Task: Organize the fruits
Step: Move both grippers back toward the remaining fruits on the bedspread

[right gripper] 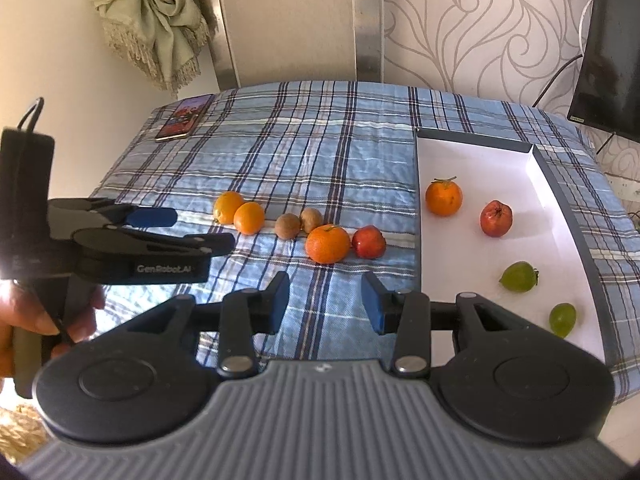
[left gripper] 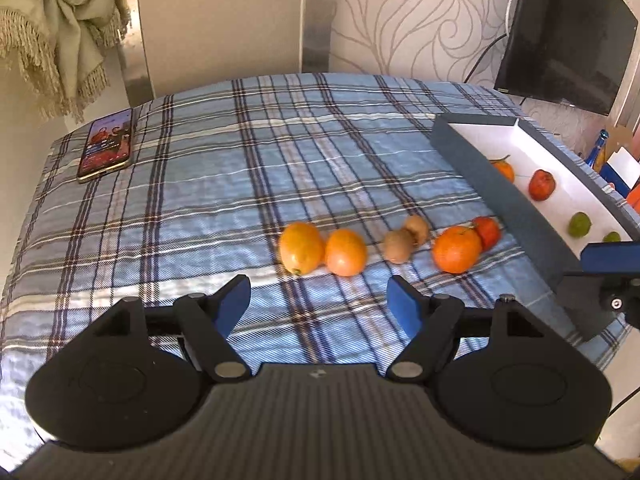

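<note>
Nearest in the right wrist view, the right gripper (right gripper: 325, 304) points down at a slant over the blue plaid cloth (right gripper: 320, 152), its jaws parted with only cloth showing between the blue pads, gripping nothing. At that view's left edge a person's hand (right gripper: 36, 320) wraps the handle of the left gripper (right gripper: 192, 228), which reaches in from the side above the cloth at a similar downward slant. Seen from its own camera, the left gripper (left gripper: 318, 300) has its jaws spread wide and empty, hovering just short of the row of fruit. That row lies loose on the cloth: two yellow-orange citrus fruits (left gripper: 322, 250) touching side by side, then two brown kiwis (left gripper: 404, 238) touching each other, then a larger orange (left gripper: 456, 250) with a red fruit (left gripper: 488, 232) pressed against its far side. To the right of the row stands a shallow grey box (right gripper: 560, 192) with a white floor, holding an orange with a stem (right gripper: 443, 198), a second red fruit (right gripper: 496, 218) and, closer to the camera, two green fruits (right gripper: 540, 296), all well apart from one another. Farther back a phone (left gripper: 106, 146) with a lit screen lies near the cloth's far left corner. Beyond the table a fringed curtain (left gripper: 60, 28) hangs at the left, and a dark screen (left gripper: 568, 36) stands against the swirl-patterned wall at the right.
</note>
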`<action>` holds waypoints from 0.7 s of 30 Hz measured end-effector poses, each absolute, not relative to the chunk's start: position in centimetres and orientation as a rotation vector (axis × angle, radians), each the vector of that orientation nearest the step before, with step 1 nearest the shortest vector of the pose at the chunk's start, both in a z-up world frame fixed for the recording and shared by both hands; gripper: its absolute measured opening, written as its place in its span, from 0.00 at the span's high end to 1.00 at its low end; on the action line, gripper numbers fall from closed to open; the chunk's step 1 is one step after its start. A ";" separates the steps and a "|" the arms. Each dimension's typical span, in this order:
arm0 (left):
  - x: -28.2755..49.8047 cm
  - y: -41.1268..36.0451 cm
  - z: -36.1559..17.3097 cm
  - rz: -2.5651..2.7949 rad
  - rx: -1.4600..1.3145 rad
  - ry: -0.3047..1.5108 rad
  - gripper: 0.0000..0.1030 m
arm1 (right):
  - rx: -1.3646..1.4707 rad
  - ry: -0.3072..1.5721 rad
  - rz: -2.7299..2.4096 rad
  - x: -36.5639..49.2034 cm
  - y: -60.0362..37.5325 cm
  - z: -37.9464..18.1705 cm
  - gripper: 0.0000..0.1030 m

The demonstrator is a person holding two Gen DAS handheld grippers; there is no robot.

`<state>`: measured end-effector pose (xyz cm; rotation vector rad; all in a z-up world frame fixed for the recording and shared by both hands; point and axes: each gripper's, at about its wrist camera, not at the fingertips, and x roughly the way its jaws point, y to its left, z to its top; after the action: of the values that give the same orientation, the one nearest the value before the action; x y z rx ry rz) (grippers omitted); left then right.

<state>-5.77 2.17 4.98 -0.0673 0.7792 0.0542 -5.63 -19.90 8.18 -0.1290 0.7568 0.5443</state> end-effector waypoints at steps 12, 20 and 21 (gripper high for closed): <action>-3.6 4.9 4.9 0.081 -0.098 0.732 0.26 | -0.118 0.779 0.481 -4.6 -19.3 7.5 0.59; -3.9 6.0 4.1 0.010 -0.104 0.741 0.39 | -0.129 0.788 0.459 -4.1 -19.2 7.4 0.59; -4.0 6.0 3.8 -0.004 -0.095 0.744 0.39 | -0.129 0.791 0.459 -4.0 -19.1 7.3 0.59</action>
<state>-4.03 6.03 3.84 -0.0955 0.7437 -0.0037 -3.97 -19.15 7.32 -0.1294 0.7905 0.4594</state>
